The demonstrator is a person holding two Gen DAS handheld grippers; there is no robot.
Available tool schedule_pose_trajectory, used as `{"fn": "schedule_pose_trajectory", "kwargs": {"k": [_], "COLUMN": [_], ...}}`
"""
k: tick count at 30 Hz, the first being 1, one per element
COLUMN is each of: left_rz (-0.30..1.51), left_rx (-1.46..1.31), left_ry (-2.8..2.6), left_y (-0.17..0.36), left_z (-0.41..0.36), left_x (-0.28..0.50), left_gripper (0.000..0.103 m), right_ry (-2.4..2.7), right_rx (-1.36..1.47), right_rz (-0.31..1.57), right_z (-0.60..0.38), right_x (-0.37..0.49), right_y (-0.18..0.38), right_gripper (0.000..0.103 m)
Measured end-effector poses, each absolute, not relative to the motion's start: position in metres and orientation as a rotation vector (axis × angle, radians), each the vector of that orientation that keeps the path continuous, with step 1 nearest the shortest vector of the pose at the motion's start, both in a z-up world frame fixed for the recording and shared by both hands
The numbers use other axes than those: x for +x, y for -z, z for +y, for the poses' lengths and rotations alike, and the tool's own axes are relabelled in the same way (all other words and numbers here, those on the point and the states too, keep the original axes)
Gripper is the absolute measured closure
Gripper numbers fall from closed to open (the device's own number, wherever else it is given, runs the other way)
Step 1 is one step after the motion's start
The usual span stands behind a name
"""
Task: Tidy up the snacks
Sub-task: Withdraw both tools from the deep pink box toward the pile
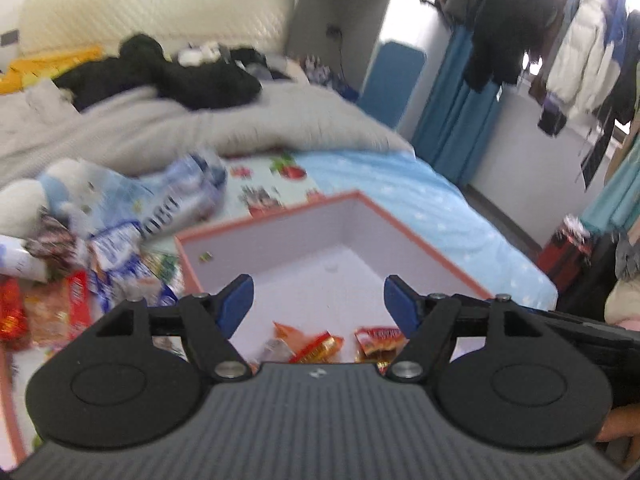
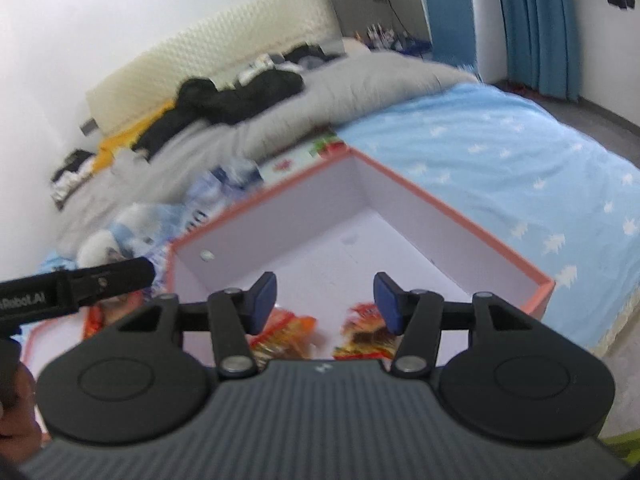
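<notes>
Snacks (image 1: 316, 346) below left gripper's (image 1: 319, 300) open jaws.

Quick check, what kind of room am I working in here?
A bedroom, most likely: a bed with a grey duvet and padded headboard, plus clothes hanging by the window. The snack box sits on the bed.

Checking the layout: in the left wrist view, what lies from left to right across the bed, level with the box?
Loose snack packets → pink-rimmed box → blue bedsheet.
</notes>
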State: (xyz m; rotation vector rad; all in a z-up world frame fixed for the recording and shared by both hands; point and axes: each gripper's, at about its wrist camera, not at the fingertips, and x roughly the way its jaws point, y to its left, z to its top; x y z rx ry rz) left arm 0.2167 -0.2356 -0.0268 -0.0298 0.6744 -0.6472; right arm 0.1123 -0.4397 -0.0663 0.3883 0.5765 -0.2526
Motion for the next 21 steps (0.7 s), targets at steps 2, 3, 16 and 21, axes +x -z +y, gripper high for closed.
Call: {"fn": "schedule_pose_trajectory", "kwargs": {"k": [2,3,16,21], "left_rz": [0.637,0.618,0.481,0.505], "left_rx": [-0.045,-0.047,-0.112,-0.134], "left_ry": [0.630,0.622,0.485,0.429], "left_y": [0.012,0.005,-0.038,-0.022], "left_z": [-0.219,-0.211,-0.101,-0.066], "left_x": [0.207,0.203,0.158,0.149], "left_gripper": [0.027,0.027,0.027,0.027], "right_ry": [0.233,0.219,0.074,0.050], "right_rx": [0.385,0.380,0.279,0.234], "right_rz": [0.540,0.519,0.383,0.417], "right_z": [-0.431,-0.426,-0.357,-0.333], "right_x": [0.107,0.104,0.080,0.085], "right_y": [0.054,0.047,0.008,0.019], "right_gripper": [0.047,0.047,0.047,0.047]}}
